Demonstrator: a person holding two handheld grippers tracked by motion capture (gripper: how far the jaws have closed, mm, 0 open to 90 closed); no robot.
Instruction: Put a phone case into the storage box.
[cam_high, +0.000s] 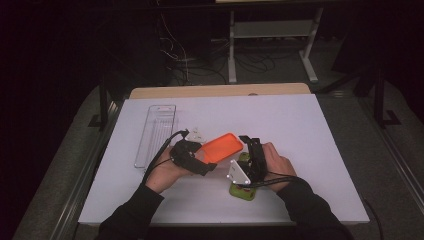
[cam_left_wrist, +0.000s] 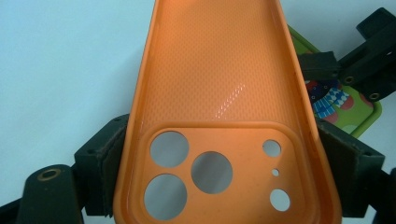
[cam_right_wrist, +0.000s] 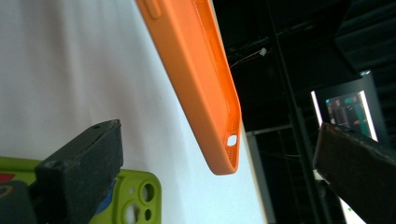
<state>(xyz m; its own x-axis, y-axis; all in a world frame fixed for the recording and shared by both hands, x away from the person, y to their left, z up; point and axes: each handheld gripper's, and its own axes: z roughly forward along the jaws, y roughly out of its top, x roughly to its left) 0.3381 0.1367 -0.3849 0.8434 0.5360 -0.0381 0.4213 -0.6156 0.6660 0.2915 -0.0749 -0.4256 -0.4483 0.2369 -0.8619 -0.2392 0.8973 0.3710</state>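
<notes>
- Orange phone case (cam_left_wrist: 217, 93): probably light, thin-walled and flexible, with a glossy inside that may slip; best gripped across its side walls at the camera-cutout end.
- Appearance: hollow side up, textured floor, three large round lens holes, smaller holes beside them.
- Position: table (cam_high: 300, 125) centre, raised off the surface.
- Left gripper (cam_left_wrist: 217, 163): jaws clamped on the case's two edges.
- Right gripper (cam_high: 252, 150): at 3 o'clock of the case, jaws apart, empty, above a green phone case (cam_right_wrist: 135, 196).

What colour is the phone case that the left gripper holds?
The case is orange, plain, with a fine dotted texture inside. The left gripper view shows it best.
</notes>
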